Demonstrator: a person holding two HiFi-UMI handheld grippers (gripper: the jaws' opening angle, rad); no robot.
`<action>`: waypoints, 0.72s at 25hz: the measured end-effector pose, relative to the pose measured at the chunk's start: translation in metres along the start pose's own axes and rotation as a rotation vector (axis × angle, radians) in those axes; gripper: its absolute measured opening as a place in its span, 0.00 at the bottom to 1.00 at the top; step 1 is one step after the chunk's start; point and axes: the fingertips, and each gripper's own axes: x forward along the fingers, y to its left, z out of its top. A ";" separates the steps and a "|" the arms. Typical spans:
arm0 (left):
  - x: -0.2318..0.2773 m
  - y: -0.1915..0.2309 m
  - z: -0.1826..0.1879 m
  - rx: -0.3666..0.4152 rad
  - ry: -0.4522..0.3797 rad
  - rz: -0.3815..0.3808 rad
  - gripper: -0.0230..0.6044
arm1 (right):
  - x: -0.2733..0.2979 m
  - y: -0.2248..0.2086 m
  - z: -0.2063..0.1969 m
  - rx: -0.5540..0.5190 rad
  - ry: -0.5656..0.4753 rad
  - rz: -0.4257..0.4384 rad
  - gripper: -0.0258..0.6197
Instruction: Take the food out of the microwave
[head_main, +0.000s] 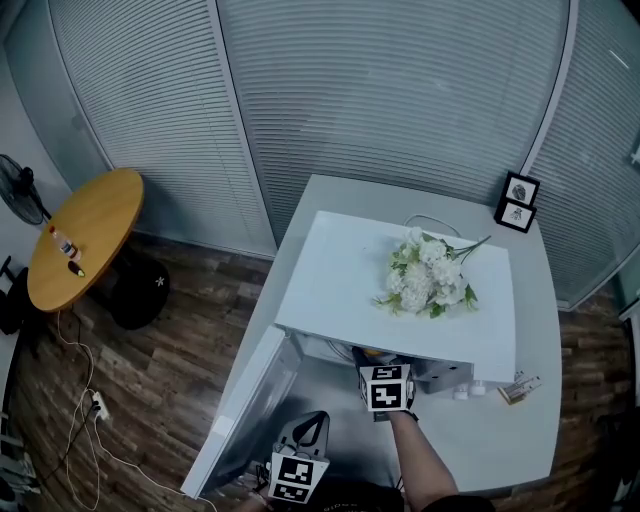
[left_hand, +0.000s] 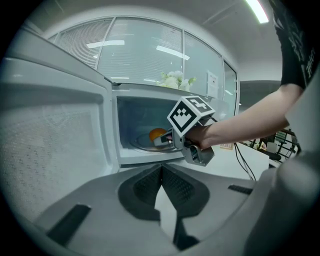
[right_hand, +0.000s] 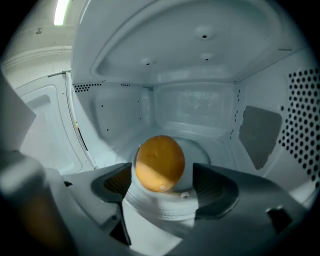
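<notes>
Your head view looks steeply down from high above onto the top of the microwave, with its open door at the near left. The left gripper view sits low, just outside the opening on the door side. It faces into the cavity and catches the right gripper at its mouth. The right gripper view is close inside, facing the far wall. Both gripper views share the orange food.
</notes>
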 end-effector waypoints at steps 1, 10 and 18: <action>0.000 0.000 -0.001 0.002 0.002 0.000 0.05 | 0.001 0.000 0.001 -0.007 0.001 -0.002 0.61; 0.001 0.004 -0.003 -0.002 0.005 0.001 0.05 | 0.008 0.004 -0.001 -0.031 0.044 0.014 0.60; -0.003 0.005 -0.001 -0.007 -0.008 -0.003 0.05 | 0.003 -0.002 0.002 -0.077 0.020 -0.033 0.54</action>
